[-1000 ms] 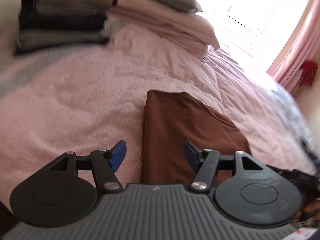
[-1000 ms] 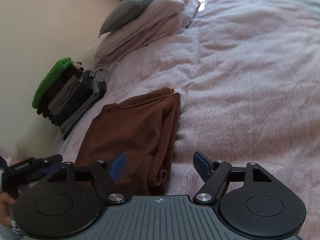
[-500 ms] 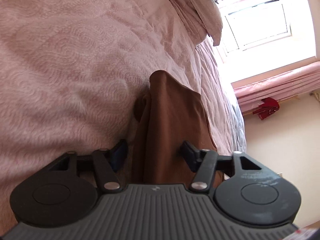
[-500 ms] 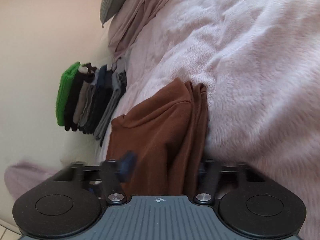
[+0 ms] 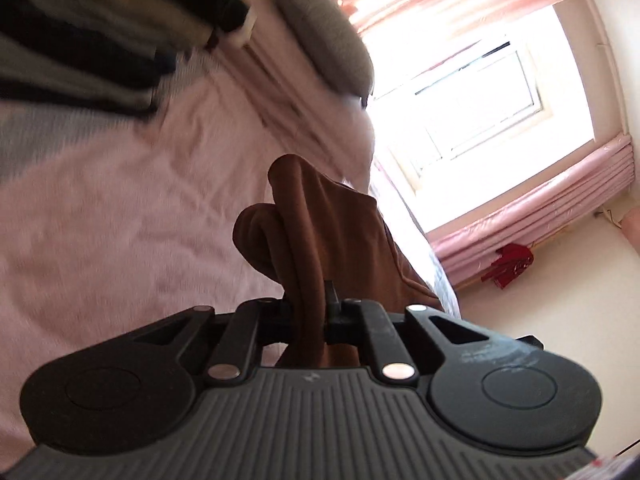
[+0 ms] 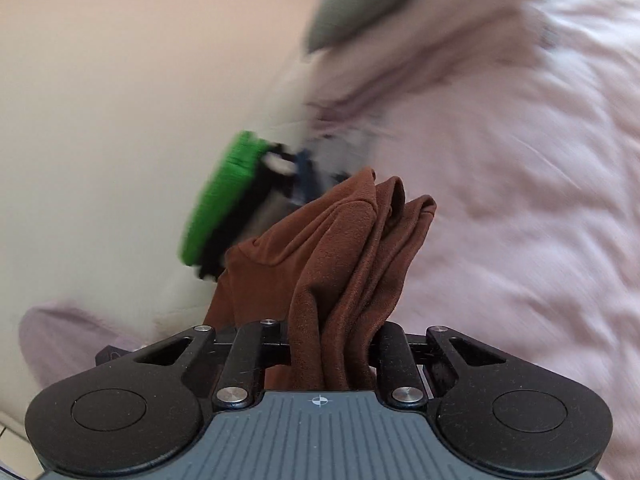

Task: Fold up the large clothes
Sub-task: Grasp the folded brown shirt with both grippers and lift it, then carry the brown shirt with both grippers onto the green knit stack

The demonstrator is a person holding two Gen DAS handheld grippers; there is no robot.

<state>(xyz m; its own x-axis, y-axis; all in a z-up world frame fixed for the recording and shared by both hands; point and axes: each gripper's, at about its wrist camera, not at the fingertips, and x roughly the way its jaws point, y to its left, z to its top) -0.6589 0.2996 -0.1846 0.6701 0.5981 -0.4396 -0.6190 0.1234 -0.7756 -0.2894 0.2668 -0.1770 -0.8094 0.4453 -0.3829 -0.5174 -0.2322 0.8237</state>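
We see the left claw (image 5: 310,312) clamped tight on the brown garment (image 5: 328,232), and the right claw (image 6: 332,344) likewise pinching its bunched folds (image 6: 344,248). Ahead of both, a clothes stack (image 6: 224,208) sits on the bed (image 6: 520,200).

The folded brown fabric garment (image 6: 344,248) sits between the fingers of the right gripper (image 6: 332,344) and of the left gripper (image 5: 308,312), above the pink quilted bed (image 6: 520,200). Behind it lies a stack of folded clothes (image 6: 240,200), with a grey pillow (image 5: 324,52) beyond.
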